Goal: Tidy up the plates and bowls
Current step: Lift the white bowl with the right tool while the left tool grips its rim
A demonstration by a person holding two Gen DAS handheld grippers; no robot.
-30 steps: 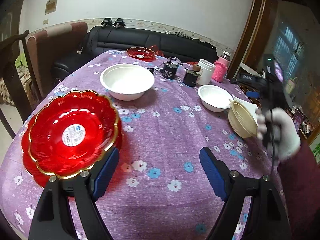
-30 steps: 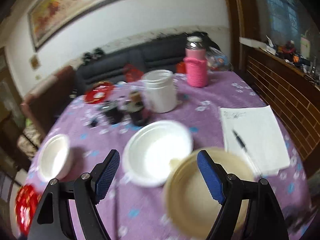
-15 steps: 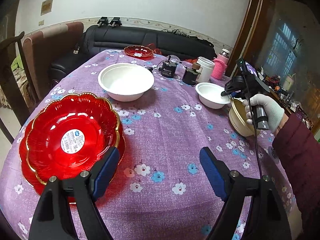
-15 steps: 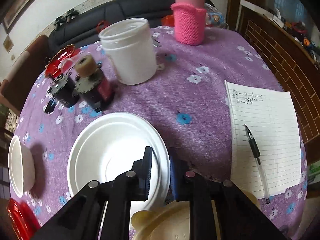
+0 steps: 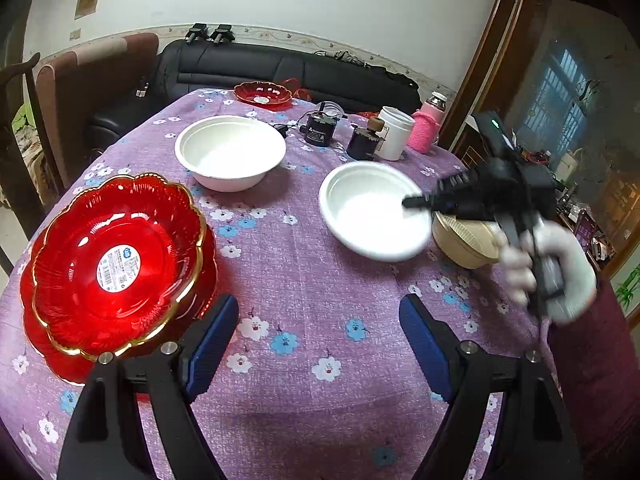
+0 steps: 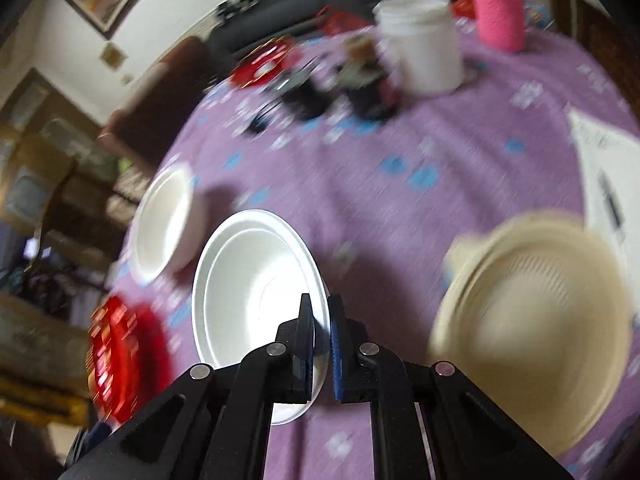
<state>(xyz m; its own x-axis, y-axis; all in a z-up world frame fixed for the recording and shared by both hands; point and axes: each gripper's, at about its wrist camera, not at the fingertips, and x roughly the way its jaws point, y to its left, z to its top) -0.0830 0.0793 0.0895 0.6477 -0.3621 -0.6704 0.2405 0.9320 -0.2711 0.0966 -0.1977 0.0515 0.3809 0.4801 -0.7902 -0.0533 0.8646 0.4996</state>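
Note:
My right gripper is shut on the rim of a small white bowl and holds it tilted above the purple flowered tablecloth; the same bowl and gripper show in the left wrist view. A larger white bowl stands further back; it also shows in the right wrist view. A beige ribbed bowl sits to the right. A stack of red gold-rimmed plates lies at the left, beside my open, empty left gripper.
A small red dish sits at the far table edge. A white jar, a pink-sleeved bottle and dark small devices stand at the back. A notepad with a pen lies at the right. A sofa and chairs surround the table.
My right gripper closed on the small white bowl's rim, lifted it and carried it left, away from the beige bowl. The left gripper stayed open by the red plates.

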